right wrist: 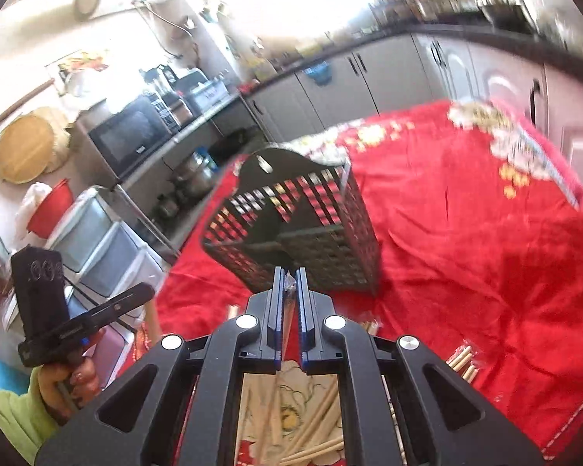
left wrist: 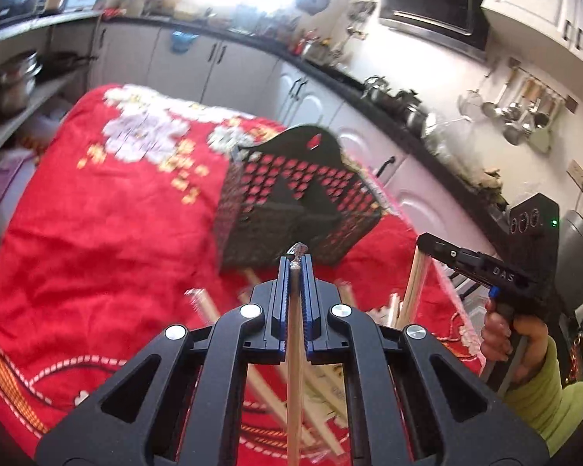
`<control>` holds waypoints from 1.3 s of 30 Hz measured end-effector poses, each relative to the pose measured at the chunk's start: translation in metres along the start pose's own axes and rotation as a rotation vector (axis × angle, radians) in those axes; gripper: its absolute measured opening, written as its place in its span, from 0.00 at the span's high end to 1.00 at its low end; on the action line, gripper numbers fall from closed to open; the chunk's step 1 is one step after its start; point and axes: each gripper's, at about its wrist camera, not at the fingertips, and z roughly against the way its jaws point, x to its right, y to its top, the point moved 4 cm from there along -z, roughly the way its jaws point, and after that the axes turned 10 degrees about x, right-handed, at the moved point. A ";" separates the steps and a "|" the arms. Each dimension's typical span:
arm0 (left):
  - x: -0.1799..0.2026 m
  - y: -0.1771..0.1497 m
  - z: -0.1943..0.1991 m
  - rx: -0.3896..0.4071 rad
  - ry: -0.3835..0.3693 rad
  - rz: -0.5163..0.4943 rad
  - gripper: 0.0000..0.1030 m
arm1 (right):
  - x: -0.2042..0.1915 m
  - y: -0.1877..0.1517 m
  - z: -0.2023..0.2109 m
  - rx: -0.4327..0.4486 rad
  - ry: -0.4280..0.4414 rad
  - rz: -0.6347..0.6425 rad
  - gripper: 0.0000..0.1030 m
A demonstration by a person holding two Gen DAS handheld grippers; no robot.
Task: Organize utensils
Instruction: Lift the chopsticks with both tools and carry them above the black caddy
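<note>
A black perforated utensil basket (left wrist: 252,194) (right wrist: 330,256) stands on the red flowered cloth (left wrist: 97,233) (right wrist: 466,233), just beyond both grippers. My left gripper (left wrist: 296,258) is shut on a wrapped pair of wooden chopsticks (left wrist: 294,369) that hangs down below the pads. My right gripper (right wrist: 290,272) is shut on the top of another wrapped pair (right wrist: 288,289); from the left wrist view, it (left wrist: 421,242) shows that pair (left wrist: 414,291) dangling above the cloth. More wrapped chopsticks (left wrist: 206,306) (right wrist: 462,361) lie loose on the cloth below both grippers.
Grey cabinets under a dark counter (left wrist: 330,73) run behind the table. A microwave (right wrist: 132,136), plastic drawers (right wrist: 97,240) and pots (right wrist: 194,178) stand to the left. A hand in a green sleeve (left wrist: 540,380) holds the right gripper.
</note>
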 end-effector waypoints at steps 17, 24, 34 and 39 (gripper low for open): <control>0.058 0.084 0.003 0.171 -0.095 -0.114 0.97 | -0.036 0.060 0.049 0.227 0.008 0.144 0.94; 0.069 0.125 0.001 0.268 -0.078 -0.145 0.97 | -0.045 0.085 0.050 0.290 0.006 0.169 0.94; 0.065 0.168 -0.017 0.394 0.026 -0.177 0.97 | -0.057 0.123 0.048 0.376 0.012 0.180 0.94; 0.056 0.180 -0.028 0.438 0.093 -0.192 0.97 | -0.061 0.141 0.044 0.431 -0.016 0.196 0.94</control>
